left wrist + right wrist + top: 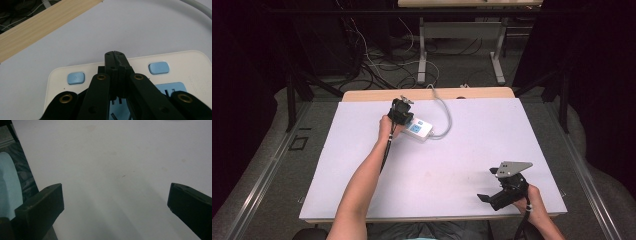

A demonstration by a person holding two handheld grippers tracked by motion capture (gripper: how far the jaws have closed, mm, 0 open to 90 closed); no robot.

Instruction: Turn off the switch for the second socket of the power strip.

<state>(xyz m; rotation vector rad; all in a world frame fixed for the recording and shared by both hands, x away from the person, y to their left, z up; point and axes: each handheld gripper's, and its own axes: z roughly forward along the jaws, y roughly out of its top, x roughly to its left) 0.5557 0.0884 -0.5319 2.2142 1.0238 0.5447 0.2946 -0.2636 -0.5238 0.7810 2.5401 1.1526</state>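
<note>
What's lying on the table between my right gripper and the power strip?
Nothing: in the high view, bare white table runs from the right gripper to the power strip, where the shut left gripper sits.

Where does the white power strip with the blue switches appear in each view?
High view: the white power strip with blue switches lies left of centre at the table's far side, under the left tool.
Left gripper view: the strip spans the lower half, beneath the closed jaws.
Right gripper view: bare white tabletop between open jaws.
Shared landmark: the white tabletop.

White power strip (419, 129) w/ blue sockets, flat, far table centre
</note>
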